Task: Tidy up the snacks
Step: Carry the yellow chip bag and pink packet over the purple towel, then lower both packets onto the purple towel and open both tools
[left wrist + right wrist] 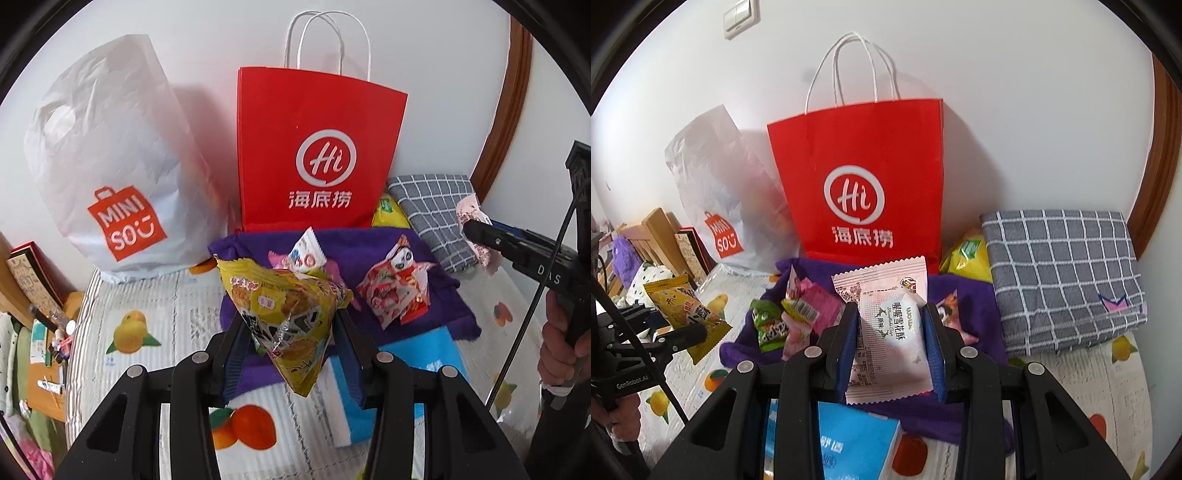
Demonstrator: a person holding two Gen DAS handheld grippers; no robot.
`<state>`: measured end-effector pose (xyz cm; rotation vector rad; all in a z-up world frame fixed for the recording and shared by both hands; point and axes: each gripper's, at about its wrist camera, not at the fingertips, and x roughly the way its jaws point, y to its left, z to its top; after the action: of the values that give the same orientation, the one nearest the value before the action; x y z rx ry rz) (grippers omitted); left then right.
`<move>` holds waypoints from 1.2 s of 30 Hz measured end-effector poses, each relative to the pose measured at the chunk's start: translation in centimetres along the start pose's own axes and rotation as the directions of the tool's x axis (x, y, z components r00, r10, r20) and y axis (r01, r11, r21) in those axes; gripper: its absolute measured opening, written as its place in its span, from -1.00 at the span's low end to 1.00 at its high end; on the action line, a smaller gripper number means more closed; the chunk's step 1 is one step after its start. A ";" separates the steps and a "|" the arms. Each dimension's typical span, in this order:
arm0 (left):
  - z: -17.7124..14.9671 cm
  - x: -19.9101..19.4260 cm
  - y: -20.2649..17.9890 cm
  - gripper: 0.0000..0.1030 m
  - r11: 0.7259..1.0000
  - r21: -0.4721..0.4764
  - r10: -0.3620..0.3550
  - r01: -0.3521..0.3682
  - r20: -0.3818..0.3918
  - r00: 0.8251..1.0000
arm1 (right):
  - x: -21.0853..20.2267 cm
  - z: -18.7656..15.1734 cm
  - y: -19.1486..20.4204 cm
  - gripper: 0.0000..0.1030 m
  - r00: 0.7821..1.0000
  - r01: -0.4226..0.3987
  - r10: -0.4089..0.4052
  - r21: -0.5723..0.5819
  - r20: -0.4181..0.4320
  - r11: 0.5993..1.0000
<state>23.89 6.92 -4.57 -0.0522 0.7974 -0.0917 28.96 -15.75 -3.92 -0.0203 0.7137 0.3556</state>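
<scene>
My left gripper [290,328] is shut on a yellow snack packet [284,295], held above the purple cloth [354,251]. My right gripper [890,314] is shut on a pink-white pastry packet [886,332], also lifted over the cloth [982,332]. A red paper bag [314,147] [860,184] and a white plastic bag [118,166] [727,206] stand upright against the wall behind. On the cloth lie a red-white panda packet [399,291], a small white packet [306,253], a green packet [770,325] and a pink packet [812,306].
A folded grey checked cloth [1060,273] lies at the right, with a yellow bag [967,254] beside it. A blue-white box [849,443] sits near the front of the cloth. Underneath is a fruit-print bed sheet [155,314]. Cluttered wooden furniture [40,369] stands at the left.
</scene>
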 end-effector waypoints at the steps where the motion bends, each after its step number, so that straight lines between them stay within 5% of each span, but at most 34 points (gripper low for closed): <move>1: 0.2 0.1 0.0 -0.16 1.000 -0.003 -0.002 0.002 0.001 1.000 | 0.1 0.1 -0.1 -0.33 1.000 0.000 0.000 0.002 0.003 1.000; 15: 2.5 3.7 -1.3 -0.15 0.998 -0.008 -0.055 0.055 -0.026 0.998 | 2.8 0.0 -1.6 -0.33 1.000 -0.006 0.007 0.010 -0.030 1.000; 36: 3.1 9.6 -3.9 -0.14 0.996 0.005 -0.093 0.094 -0.102 0.990 | 10.0 -2.5 -3.1 -0.33 0.979 0.014 -0.013 0.005 -0.202 1.000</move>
<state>32.53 2.14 -8.86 -0.0765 0.8961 -0.1886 35.33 -15.92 -12.56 -0.0561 0.9157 0.3415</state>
